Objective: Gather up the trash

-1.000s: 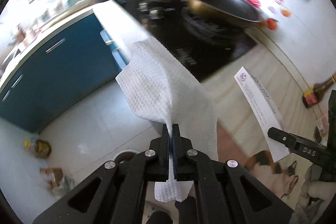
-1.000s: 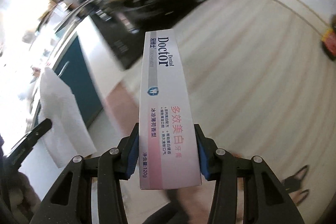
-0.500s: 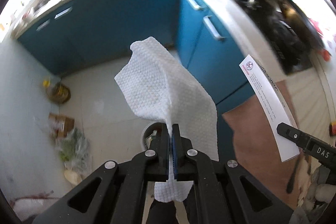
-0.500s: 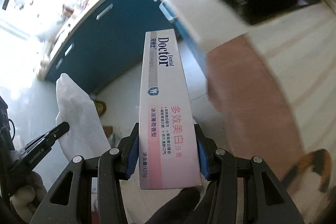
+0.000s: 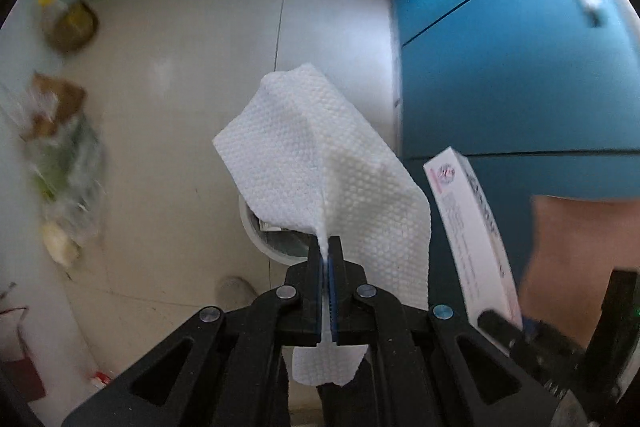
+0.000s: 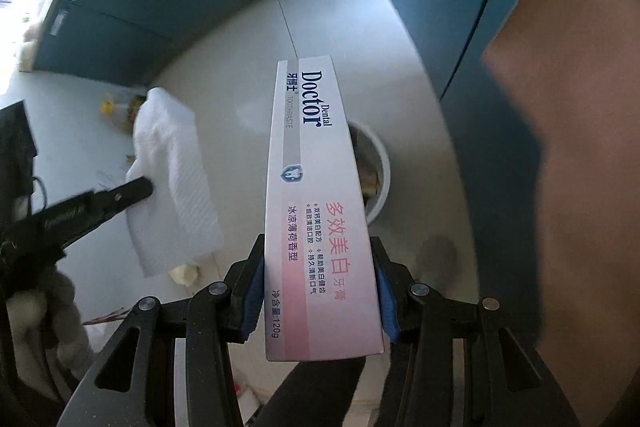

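Paper towel pinched in left gripper, hiding bin, toothpaste box clamped by right gripper.

open floor around white bin, blue cabinets alongside

paper towel – white, dimpled | toothpaste box – white-pink | cabinets – teal

toothpaste box: we read "Dental Doctor" in dark blue, "TOOTHPASTE" on the grey strip beside it | pink Chinese "多效美白" mid-face, "冰凉薄荷香型" beside it | "120g" near the lower end | print on its side in the left wrist view too blurred for us
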`<state>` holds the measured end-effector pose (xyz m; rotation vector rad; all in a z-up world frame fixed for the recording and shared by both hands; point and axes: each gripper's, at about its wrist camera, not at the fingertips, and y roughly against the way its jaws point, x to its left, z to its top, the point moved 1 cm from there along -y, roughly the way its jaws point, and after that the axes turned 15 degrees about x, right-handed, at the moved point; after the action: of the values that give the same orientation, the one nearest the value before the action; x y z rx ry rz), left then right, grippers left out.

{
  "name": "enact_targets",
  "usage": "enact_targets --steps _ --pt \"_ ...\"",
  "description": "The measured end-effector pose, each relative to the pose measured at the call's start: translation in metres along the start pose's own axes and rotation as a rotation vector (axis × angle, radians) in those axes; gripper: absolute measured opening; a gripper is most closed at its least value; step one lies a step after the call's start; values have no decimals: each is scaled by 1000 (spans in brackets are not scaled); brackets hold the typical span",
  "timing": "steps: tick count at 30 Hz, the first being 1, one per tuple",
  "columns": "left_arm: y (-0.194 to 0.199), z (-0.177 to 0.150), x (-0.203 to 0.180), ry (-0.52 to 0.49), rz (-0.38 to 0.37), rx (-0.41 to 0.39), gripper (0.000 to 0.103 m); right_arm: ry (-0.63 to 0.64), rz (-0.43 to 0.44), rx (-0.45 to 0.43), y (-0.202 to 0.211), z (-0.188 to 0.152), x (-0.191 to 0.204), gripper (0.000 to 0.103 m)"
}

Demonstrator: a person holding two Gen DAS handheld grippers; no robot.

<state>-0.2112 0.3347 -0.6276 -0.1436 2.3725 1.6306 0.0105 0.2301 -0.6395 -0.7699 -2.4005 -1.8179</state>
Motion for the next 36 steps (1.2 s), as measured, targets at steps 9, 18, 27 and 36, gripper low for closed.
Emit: enact_targets --steps 9,18,27,36 --pt "-162 66 28 -8 24 209 1 -42 36 211 -163 59 -56 49" --pt "-168 77 33 -19 103 164 89 -76 41 346 -218 93 -75 70" --pt "-111 66 43 21 184 27 103 -39 -139 213 -167 88 -47 96" --pt "-14 -8 34 23 337 -233 103 78 -411 -41 -79 55 17 103"
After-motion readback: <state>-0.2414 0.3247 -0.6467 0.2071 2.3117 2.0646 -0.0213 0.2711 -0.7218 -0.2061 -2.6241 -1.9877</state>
